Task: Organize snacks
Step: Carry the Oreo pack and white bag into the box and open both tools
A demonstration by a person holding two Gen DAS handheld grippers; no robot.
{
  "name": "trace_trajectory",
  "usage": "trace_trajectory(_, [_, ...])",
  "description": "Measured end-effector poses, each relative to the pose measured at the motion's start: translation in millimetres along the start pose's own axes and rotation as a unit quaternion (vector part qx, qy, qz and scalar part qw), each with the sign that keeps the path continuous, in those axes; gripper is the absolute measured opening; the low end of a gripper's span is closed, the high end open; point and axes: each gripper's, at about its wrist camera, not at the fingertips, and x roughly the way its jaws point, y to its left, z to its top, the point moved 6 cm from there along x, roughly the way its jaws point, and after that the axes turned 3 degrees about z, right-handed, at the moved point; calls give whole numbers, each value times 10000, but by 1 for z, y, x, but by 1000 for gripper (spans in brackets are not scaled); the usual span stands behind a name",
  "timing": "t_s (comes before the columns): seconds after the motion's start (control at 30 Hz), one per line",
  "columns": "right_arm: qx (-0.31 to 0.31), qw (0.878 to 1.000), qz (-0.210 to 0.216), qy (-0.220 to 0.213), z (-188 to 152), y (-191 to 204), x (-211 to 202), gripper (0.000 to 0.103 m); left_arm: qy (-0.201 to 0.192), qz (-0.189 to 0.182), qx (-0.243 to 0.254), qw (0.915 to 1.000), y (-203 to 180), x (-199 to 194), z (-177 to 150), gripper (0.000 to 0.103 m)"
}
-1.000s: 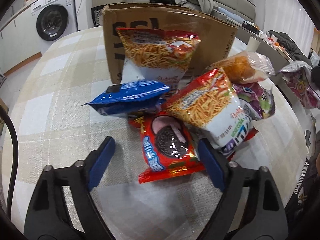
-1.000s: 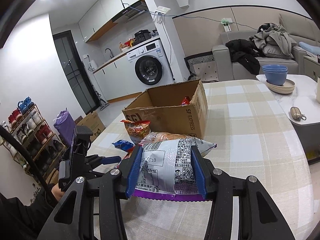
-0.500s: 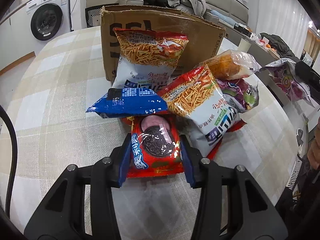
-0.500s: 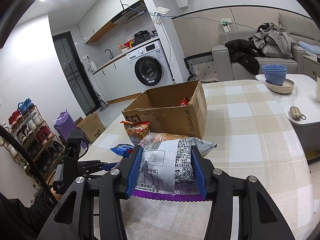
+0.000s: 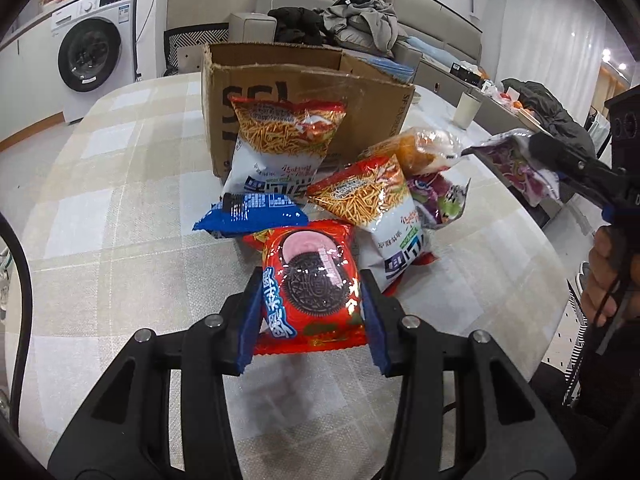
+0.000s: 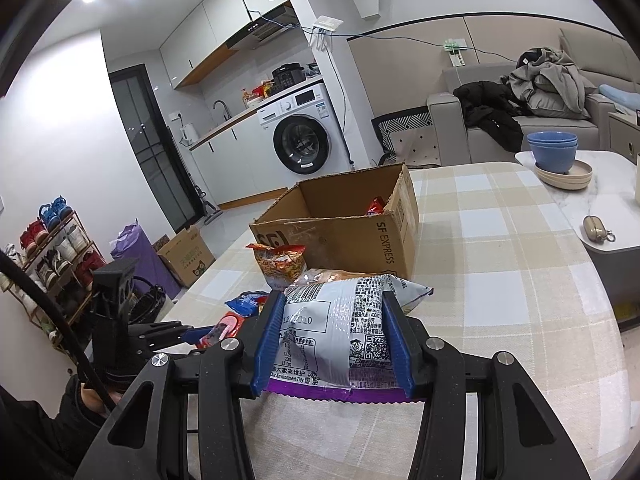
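My left gripper [image 5: 312,312] is shut on a red cookie pack [image 5: 310,280] and holds it a little above the checked tablecloth, in front of the snack pile. In the pile lie a blue pack [image 5: 250,212], two noodle-snack bags [image 5: 286,140] [image 5: 372,200], an orange snack bag [image 5: 424,152] and a purple bag [image 5: 438,200]. Behind stands an open cardboard box [image 5: 304,92] with a red pack inside [image 6: 376,206]. My right gripper [image 6: 334,338] is shut on a silver and purple snack bag [image 6: 340,336], held up off the table to the right of the pile.
The table [image 6: 500,264] runs on to the right of the box. A white side table [image 6: 600,196] carries stacked blue bowls [image 6: 554,152] and a small pouch [image 6: 596,228]. A washing machine [image 6: 304,136], sofa with clothes [image 6: 532,96] and shoe rack [image 6: 52,248] stand around.
My left gripper moved in and shut on the red cookie pack, then lifted it off the table and drew it back from the pile. The right gripper and its bag stayed still.
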Motion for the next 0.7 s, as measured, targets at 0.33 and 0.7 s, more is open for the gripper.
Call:
trace_trajectory(0.33, [-1, 10000, 52, -71, 0, 1, -1, 48, -377, -52, 24, 9993, -4, -50, 13, 41])
trace_trajectory(0.7, [-30, 9998, 110, -160, 2, 4, 1, 48, -607, 69, -22, 9981, 1, -77, 24, 41])
